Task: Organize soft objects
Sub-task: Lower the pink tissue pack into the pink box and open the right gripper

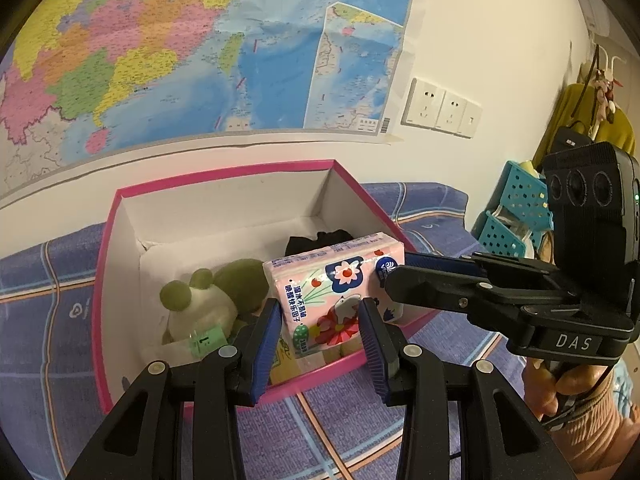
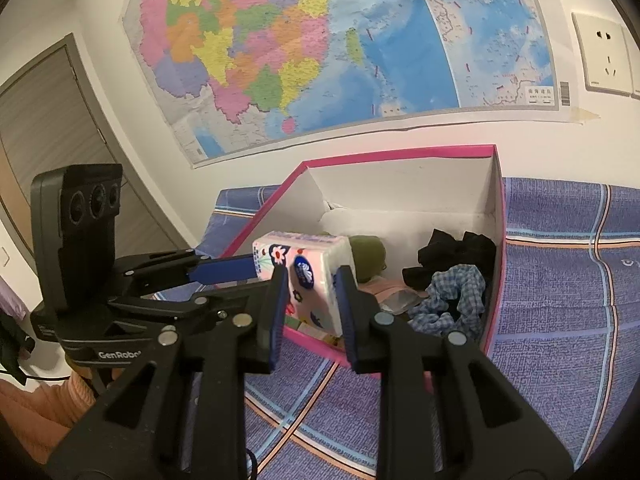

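Pink flowered tissue pack (image 1: 340, 280) over pink-rimmed box (image 1: 224, 172), clamped between both hand-held grippers' blue pads.

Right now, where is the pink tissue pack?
The tissue pack is held over the front of the pink box, between both grippers' fingers, with the green plush toy to its left and dark clothes behind it.

One box (image 1: 120, 240), one tissue pack (image 1: 336, 280), one plush toy (image 1: 200, 304), one black cloth (image 2: 456, 250), one checked scrunchie (image 2: 456, 300), two grippers (image 1: 320, 320) (image 2: 312, 300), one map (image 1: 160, 40), three wall sockets (image 1: 424, 104).
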`<state>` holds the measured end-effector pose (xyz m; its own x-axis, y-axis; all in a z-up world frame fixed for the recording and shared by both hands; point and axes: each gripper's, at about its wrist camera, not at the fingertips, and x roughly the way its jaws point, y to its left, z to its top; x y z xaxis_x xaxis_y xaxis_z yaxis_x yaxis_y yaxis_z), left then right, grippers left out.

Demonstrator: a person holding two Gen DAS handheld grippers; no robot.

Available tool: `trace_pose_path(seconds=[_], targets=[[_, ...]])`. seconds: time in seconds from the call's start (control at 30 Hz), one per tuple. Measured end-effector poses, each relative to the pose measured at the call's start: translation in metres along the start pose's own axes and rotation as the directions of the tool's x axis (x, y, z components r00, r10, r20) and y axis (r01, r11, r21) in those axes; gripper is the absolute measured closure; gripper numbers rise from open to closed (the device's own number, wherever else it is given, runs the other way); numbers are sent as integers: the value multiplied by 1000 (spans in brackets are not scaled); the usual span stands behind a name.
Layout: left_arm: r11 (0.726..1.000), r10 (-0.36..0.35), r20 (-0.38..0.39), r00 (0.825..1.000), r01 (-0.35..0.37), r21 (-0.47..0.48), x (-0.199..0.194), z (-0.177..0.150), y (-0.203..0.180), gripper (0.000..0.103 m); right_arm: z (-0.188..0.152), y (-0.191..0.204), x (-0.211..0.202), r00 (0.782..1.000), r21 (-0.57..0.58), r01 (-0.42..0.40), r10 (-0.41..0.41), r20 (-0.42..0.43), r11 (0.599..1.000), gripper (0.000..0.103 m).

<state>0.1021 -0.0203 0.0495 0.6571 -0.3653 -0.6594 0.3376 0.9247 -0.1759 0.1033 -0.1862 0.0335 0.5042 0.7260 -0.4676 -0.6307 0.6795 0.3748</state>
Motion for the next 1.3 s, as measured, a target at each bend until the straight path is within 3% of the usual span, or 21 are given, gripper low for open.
trace_pose_path(seconds=[1.3], targets=[[998, 39, -47, 998, -40, -41, 29, 10, 13, 64, 14, -20, 25, 1000, 37, 20, -20, -21, 999, 75]])
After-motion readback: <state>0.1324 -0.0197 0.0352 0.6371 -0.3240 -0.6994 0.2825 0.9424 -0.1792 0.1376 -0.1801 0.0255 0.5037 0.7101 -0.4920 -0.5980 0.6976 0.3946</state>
